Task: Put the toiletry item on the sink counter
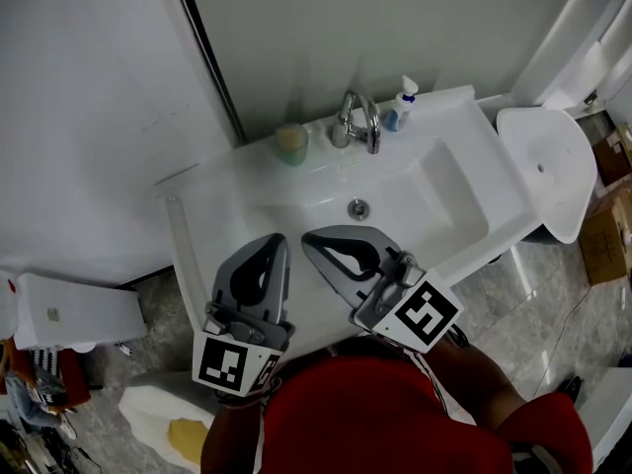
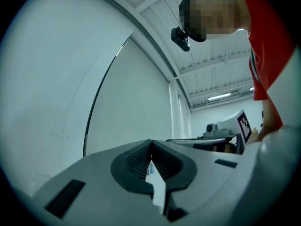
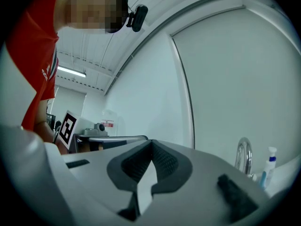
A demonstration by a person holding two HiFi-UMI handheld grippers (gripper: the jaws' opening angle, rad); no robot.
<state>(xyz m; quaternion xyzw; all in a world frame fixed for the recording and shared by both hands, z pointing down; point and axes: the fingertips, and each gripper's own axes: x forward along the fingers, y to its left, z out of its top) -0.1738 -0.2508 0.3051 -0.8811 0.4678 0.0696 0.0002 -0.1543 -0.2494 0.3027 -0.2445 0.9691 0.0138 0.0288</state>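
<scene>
Both shut, empty: I'm hovering left gripper (image 1: 277,241), right gripper (image 1: 310,238) over sink counter (image 1: 212,200) front edge; upright pump bottle (image 1: 399,109) standing at back edge, nearer right.

Bright, even, diffuse light; shadows soft. Long ceiling strip light (image 2: 221,96) overhead. Mild sheen on glossy white sink counter (image 1: 212,205), glints on curved chrome faucet (image 1: 360,121). Both gripper views: fisheye bending, black vignetted corners, blurry foreground.

The sink counter (image 1: 217,205) is white, the spray bottle (image 1: 400,112) blue, the cup (image 1: 291,144) green
</scene>
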